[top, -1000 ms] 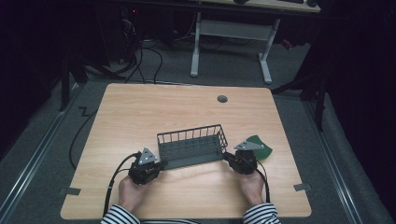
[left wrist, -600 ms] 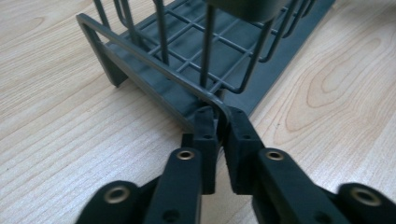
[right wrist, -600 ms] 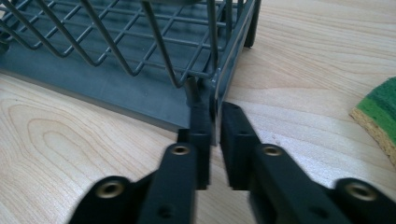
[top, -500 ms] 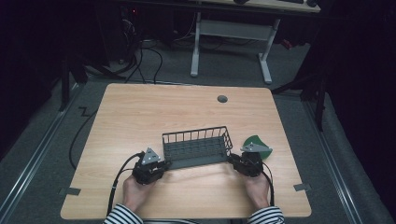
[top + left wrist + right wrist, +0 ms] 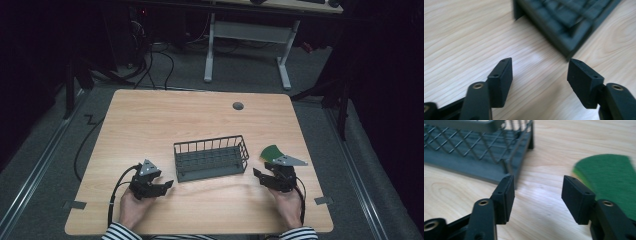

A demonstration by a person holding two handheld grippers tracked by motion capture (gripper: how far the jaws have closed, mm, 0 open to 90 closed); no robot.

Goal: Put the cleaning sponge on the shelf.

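On the wooden table (image 5: 150,125), mid-front, sits the grey wire basket (image 5: 211,157), empty, w/ the green scouring pad (image 5: 270,152) flat just right of it. Left gripper (image 5: 165,185) and right gripper (image 5: 257,174) flank the basket near the front edge, both w/ jaws spread, holding nothing. Step looks like pre-grasp; next prob. needs the right gripper turned onto the pad to pinch its edge.

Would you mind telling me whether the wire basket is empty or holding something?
Empty: the wire basket shows only its bare mesh floor, and the green sponge lies outside on the table.
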